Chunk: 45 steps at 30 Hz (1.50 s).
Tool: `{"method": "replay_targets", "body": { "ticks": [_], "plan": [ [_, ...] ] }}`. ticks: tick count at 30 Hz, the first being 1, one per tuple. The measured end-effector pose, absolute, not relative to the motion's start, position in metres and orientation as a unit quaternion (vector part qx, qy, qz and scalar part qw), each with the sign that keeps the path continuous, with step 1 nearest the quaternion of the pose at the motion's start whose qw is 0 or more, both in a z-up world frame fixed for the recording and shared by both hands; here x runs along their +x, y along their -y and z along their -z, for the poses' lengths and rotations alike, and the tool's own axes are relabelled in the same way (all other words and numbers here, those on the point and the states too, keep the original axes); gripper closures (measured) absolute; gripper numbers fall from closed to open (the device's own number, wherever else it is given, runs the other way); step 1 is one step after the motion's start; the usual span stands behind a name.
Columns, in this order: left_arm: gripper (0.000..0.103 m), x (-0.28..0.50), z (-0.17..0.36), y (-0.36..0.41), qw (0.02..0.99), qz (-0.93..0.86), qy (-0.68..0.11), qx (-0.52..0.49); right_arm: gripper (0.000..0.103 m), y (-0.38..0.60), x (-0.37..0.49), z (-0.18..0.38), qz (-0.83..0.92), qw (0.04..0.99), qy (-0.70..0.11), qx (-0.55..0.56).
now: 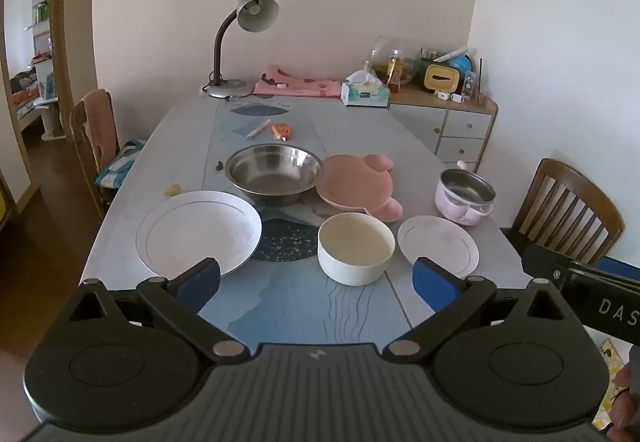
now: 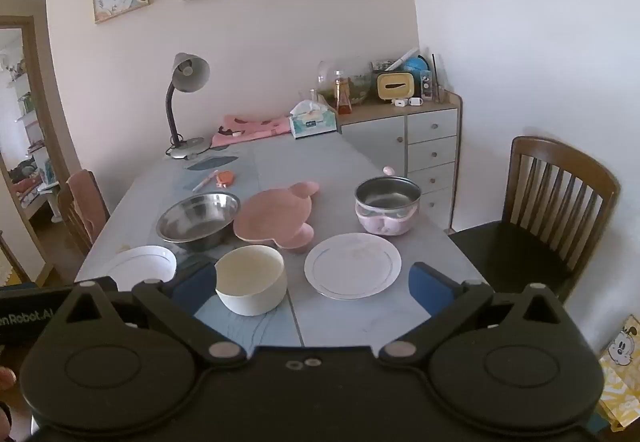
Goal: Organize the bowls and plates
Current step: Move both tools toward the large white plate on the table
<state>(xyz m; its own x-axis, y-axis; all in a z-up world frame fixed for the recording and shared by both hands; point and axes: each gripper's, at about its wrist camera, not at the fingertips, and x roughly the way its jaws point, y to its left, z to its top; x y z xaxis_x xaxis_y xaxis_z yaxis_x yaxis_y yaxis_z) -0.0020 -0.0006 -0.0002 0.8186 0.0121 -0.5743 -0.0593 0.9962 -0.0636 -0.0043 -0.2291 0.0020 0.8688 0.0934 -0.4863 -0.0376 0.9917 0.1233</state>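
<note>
Left wrist view: nearest, left tool (image 1: 316, 276) spread wide, blue pads apart, nothing between them, hovering over the near end of the worktop (image 1: 360, 130). Just past the pads at 12 o'clock, white bowl (image 1: 356, 248), upright and empty. At 10 o'clock from it, large white plate (image 1: 198, 232), its near rim partly behind the left pad. At 2 o'clock from the bowl, small white plate (image 1: 438, 244), near but apart. Behind, steel bowl (image 1: 274, 174) with pink eared plate (image 1: 356, 184) resting against its right side. Farther toward 2 o'clock, pink pot with steel liner (image 1: 466, 196). At the far end, desk lamp (image 1: 240, 42) and tissue box (image 1: 365, 94). Part of the other tool's body at the 3 o'clock edge.

Right wrist view: nearest, right tool (image 2: 314, 286) likewise released, pads wide, empty. White bowl (image 2: 252, 280) beside the left pad at 11 o'clock; small white plate (image 2: 353, 265) at 12 o'clock between the pads' lines. Large white plate (image 2: 140, 266) at 10 o'clock, partly hidden. Steel bowl (image 2: 198, 220), pink eared plate (image 2: 276, 218) and pink pot (image 2: 387, 206) in a row beyond. Wooden chair (image 2: 556, 194) at 3 o'clock beside the worktop (image 2: 300, 162).
</note>
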Motion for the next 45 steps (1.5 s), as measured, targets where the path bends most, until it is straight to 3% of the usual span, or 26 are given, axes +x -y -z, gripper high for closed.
{"method": "replay_targets", "body": {
  "ticks": [45],
  "plan": [
    [0.000,-0.006,-0.005,-0.013,0.954,-0.022,-0.287,-0.085,0.000,0.224,-0.004,-0.004,-0.062,0.966,-0.247,0.051]
  ]
}}
